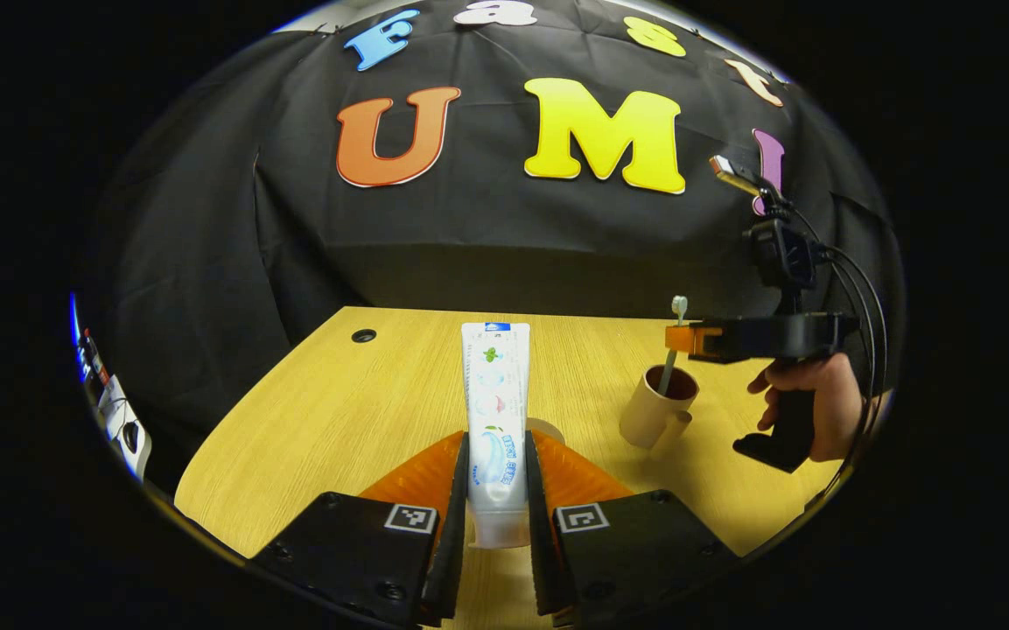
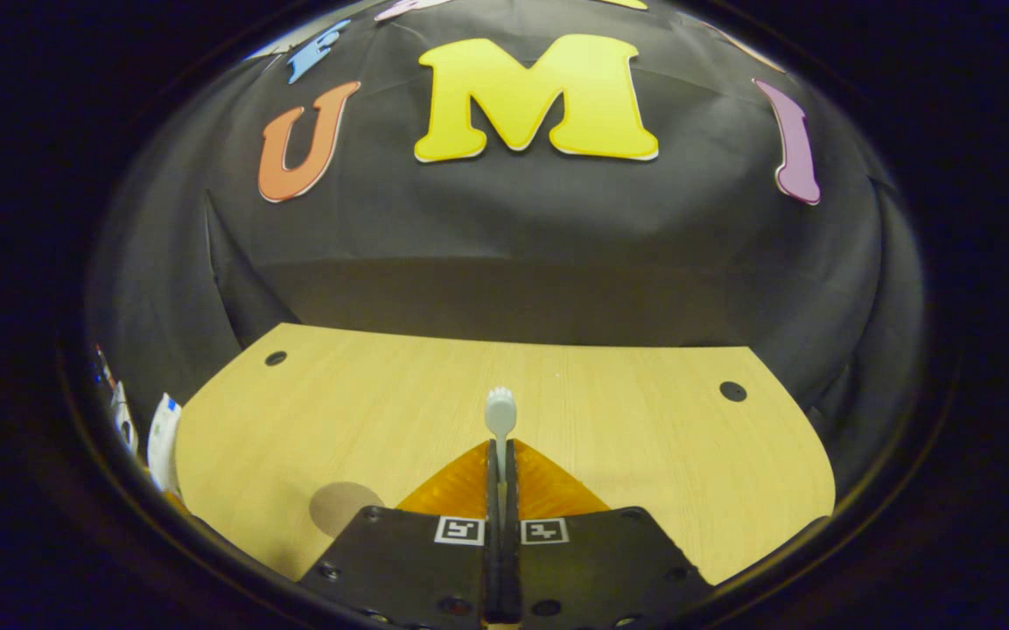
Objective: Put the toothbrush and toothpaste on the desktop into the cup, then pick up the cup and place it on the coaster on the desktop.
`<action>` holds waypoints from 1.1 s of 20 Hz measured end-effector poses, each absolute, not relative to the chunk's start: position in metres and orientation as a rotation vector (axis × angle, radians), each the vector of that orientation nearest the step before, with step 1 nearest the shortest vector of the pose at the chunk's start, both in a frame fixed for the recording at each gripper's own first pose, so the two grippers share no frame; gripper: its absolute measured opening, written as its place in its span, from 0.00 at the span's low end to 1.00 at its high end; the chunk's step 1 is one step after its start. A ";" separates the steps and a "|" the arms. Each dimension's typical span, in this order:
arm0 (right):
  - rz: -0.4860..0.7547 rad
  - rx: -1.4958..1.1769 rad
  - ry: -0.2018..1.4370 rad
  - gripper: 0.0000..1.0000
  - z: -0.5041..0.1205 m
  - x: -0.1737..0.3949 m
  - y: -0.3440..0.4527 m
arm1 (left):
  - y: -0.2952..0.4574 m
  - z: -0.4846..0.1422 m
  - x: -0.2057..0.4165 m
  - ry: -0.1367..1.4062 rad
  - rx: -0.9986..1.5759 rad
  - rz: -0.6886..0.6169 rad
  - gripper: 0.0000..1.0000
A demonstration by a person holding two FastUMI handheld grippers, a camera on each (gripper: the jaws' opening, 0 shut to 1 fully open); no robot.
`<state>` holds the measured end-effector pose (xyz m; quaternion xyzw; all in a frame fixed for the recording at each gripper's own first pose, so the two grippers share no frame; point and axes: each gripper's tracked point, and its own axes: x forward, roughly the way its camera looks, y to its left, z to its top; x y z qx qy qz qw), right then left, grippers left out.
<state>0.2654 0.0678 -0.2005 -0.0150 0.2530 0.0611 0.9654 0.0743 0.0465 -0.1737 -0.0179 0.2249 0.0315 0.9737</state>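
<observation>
Left gripper [image 1: 497,490] clamped on the toothpaste [image 1: 495,420], both fingers pressing the tube's sides near its lower end. Tube held above the desktop [image 1: 338,411], long axis running straight away from the camera, flat crimped end farthest off, cap end nearest between the fingers. Printed face turned up: small pictures and slanted blue lettering, too small to read; no brand made out.

Farther right in the left gripper view, right gripper [image 1: 683,339] held level by a hand [image 1: 819,402], clenched on the toothbrush [image 1: 672,346]. Brush upright, slightly tilted, bristle head on top, lower end down inside the cup [image 1: 657,407]. Cup standing upright on the desktop, well apart from the toothpaste.

In the right gripper view, fingers pressed nearly together around the thin handle, bristle head [image 2: 500,411] poking out just past the tips, pointing away from the camera. Round brownish patch [image 2: 339,506] low on the left of the desktop, possibly the coaster, hard to tell at this edge. Square black-and-white markers on both grippers' bodies, no readable words.
</observation>
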 end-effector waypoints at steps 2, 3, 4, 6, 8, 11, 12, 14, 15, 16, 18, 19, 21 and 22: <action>0.123 -0.027 0.524 0.02 -0.207 0.264 0.068 | 0.048 -0.171 0.077 0.447 -0.038 0.065 0.35; 0.110 -0.035 0.528 0.02 -0.207 0.263 0.065 | 0.047 -0.170 0.079 0.441 -0.040 0.066 0.35; 0.108 -0.030 0.524 0.06 -0.207 0.263 0.065 | 0.047 -0.169 0.081 0.436 -0.040 0.066 0.35; 0.106 -0.014 0.503 0.09 -0.199 0.262 0.065 | 0.044 -0.166 0.086 0.422 -0.038 0.061 0.35; 0.106 -0.023 0.478 0.20 -0.188 0.258 0.062 | 0.040 -0.157 0.095 0.398 -0.035 0.058 0.35; 0.108 -0.005 0.457 0.20 -0.169 0.247 0.056 | 0.028 -0.148 0.115 0.352 -0.038 0.050 0.35; 0.104 0.009 0.446 0.20 -0.162 0.241 0.051 | 0.021 -0.145 0.123 0.333 -0.036 0.042 0.35; 0.091 0.031 0.424 0.20 -0.148 0.229 0.034 | 0.003 -0.141 0.141 0.296 -0.034 0.017 0.35; 0.086 0.032 0.415 0.20 -0.142 0.223 0.023 | -0.008 -0.140 0.151 0.277 -0.040 0.004 0.35; 0.078 0.028 0.405 0.20 -0.139 0.217 0.011 | -0.020 -0.138 0.161 0.257 -0.051 -0.008 0.35; 0.066 0.022 0.393 0.21 -0.133 0.205 -0.014 | -0.050 -0.138 0.181 0.223 -0.075 -0.038 0.35; 0.058 0.021 0.391 0.22 -0.132 0.200 -0.027 | -0.064 -0.138 0.190 0.208 -0.081 -0.052 0.35; 0.043 0.029 0.389 0.37 -0.130 0.192 -0.051 | -0.089 -0.143 0.206 0.190 -0.094 -0.070 0.35; 0.035 0.036 0.392 0.43 -0.130 0.192 -0.061 | -0.099 -0.143 0.212 0.179 -0.099 -0.074 0.35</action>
